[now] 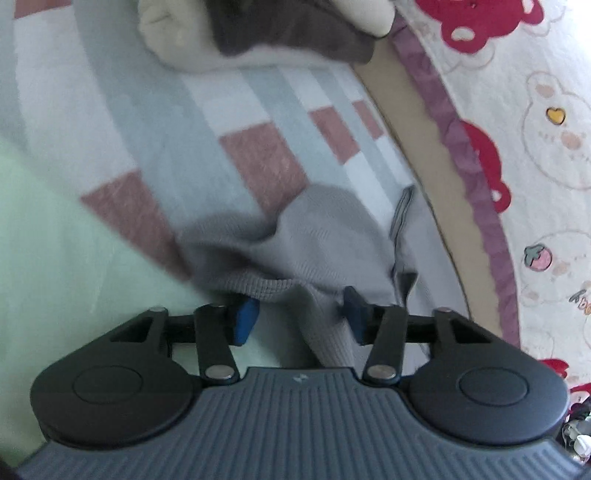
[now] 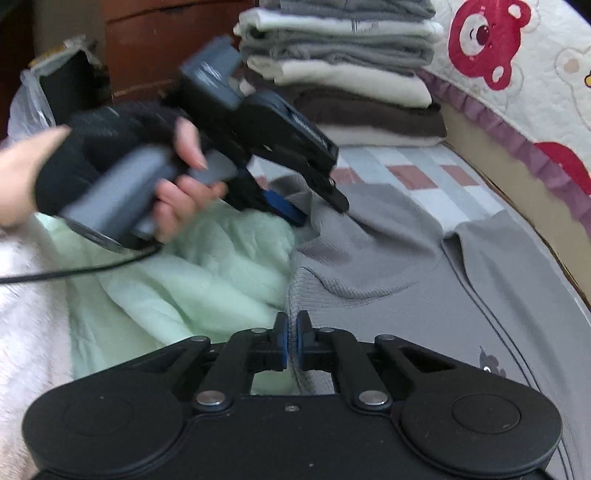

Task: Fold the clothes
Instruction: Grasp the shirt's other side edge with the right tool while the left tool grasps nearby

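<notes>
A grey knit garment lies spread on the checked bed cover, bunched at its ribbed hem. My right gripper is shut on the ribbed hem edge of the garment. My left gripper is open, its blue pads on either side of a fold of the same grey garment. In the right wrist view the left gripper is held by a gloved hand and points down at the garment's bunched part.
A stack of folded clothes stands at the far end of the bed; it also shows in the left wrist view. A pale green blanket lies at left. A bear-print quilt with a purple frill runs along the right.
</notes>
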